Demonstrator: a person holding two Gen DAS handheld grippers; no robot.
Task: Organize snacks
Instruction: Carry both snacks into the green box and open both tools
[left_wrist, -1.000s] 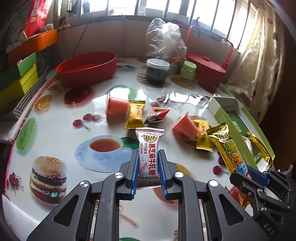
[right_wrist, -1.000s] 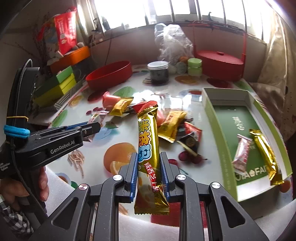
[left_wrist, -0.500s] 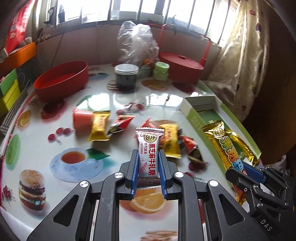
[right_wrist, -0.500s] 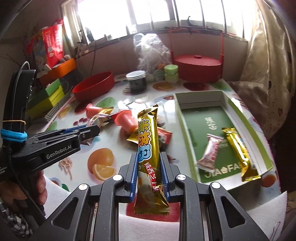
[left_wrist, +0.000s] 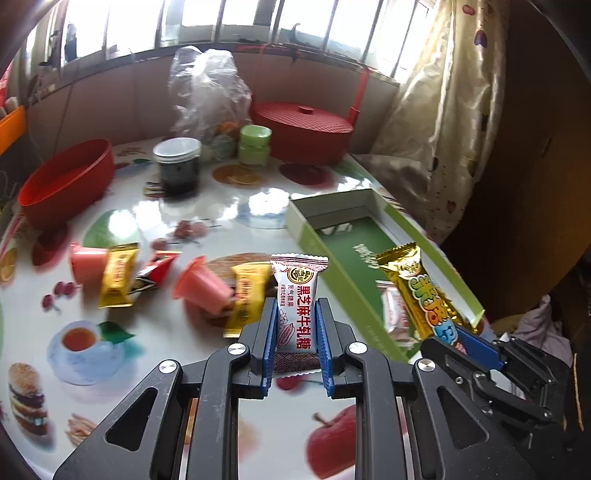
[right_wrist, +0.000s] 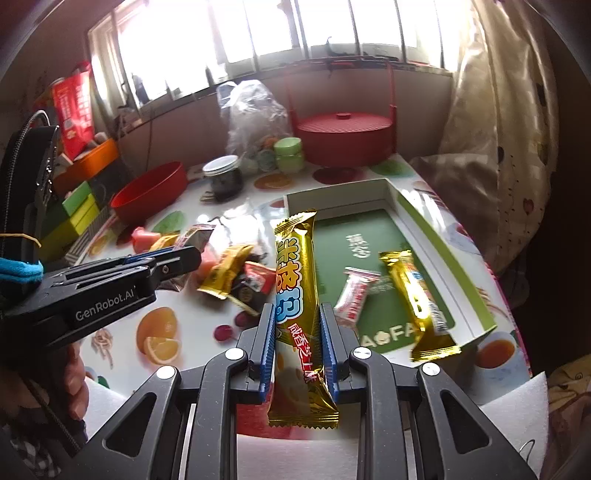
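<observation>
Your left gripper (left_wrist: 295, 325) is pinching a white sesame candy (left_wrist: 297, 295) upright above the table's (left_wrist: 207, 206) near edge, while your right gripper (right_wrist: 297, 332) is pinching a long gold snack bar (right_wrist: 297, 291). The green box (right_wrist: 439, 236) is sitting at the table's right edge, already holding a gold bar (right_wrist: 417, 295) and a pink-white candy (right_wrist: 354, 291); loose snacks (left_wrist: 118, 280) are lying mid-table.

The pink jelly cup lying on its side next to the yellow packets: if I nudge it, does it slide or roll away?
The pink jelly cup lies on its side, so it would probably roll. Its body tapers from a wide rim, so it would likely curve rather than run straight. The glossy tabletop offers little grip, and the yellow packet against it may stop it on that side.
</observation>
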